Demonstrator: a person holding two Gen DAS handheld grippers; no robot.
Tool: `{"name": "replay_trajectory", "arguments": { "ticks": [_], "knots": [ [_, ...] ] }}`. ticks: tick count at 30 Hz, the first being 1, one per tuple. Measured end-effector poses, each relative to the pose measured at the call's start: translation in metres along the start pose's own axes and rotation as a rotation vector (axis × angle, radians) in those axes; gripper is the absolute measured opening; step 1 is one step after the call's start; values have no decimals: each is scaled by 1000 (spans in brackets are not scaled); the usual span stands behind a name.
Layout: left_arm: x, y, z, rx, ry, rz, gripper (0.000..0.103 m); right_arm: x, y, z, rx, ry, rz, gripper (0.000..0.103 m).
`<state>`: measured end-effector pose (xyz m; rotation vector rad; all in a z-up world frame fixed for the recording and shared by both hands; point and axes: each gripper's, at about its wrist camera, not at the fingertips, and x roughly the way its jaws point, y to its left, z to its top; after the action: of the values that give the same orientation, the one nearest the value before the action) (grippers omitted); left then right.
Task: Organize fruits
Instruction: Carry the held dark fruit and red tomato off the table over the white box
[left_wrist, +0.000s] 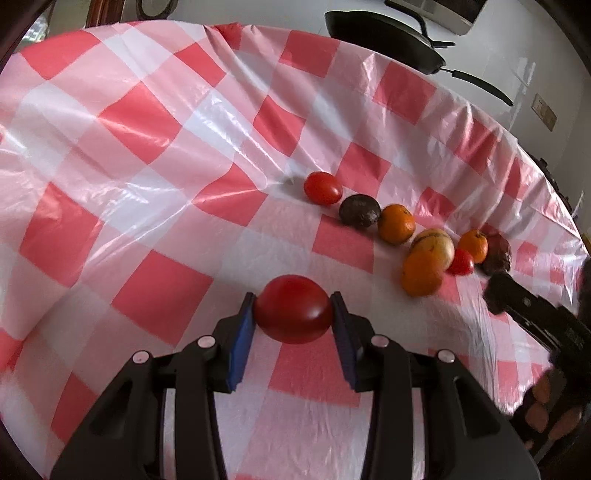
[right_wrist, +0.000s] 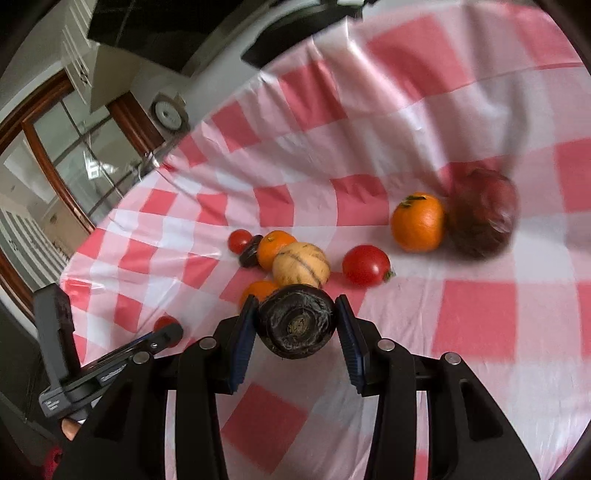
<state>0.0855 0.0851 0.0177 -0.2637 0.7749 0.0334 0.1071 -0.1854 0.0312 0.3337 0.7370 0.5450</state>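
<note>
Overhead, pans (left_wrist: 384, 35) edge the checked tablecloth (left_wrist: 147, 155) (left hand-held gripper (left_wrist: 293, 314) clamps a tomato (left_wrist: 293, 308), right hand-held gripper (right_wrist: 297, 321) a dark fruit (right_wrist: 297, 321)).

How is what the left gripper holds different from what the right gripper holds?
The left gripper clamps a smooth, glossy red tomato; the right gripper clamps a dark, wrinkled, dull fruit. The tomato shows no stem end; the dark fruit's faces the camera. Both are roundish, similar in size, gripped by their sides.

The left gripper (left_wrist: 293, 314) is clamping a red tomato (left_wrist: 293, 308) at twelve o'clock, while the right gripper (right_wrist: 295, 321) is pinching a dark wrinkled fruit (right_wrist: 296, 320).
</note>
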Motion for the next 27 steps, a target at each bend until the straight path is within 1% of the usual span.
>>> {"name": "replay_trajectory", "arguments": {
  "ticks": [2,4,7,13,18,19,21,27],
  "knots": [
    [-11,-3,-8,18,-9,-7,41,-18,14,-18,-28,-13,-32,43],
    [-21,-5,-15,32,-26,-14,41,-36,26,-34,-46,-28,-44,43],
    [-37,-7,-27,50,-52,-20,41,-55,37,-53,-29,-36,-41,43],
    [-59,-3,-57,50,-39,-48,41,-79,52,-92,25,-19,-49,43],
    [-80,10,-72,9,-53,-76,41,-96,62,-113,81,-22,15,43],
    [-83,14,-76,-6,-47,-88,41,-99,65,-116,79,-26,19,43],
    [-88,19,-81,-20,-42,-86,41,-104,70,-122,77,-27,30,43],
    [-104,25,-93,-28,-50,-91,41,-113,84,-135,63,-26,64,43]
  ]
}}
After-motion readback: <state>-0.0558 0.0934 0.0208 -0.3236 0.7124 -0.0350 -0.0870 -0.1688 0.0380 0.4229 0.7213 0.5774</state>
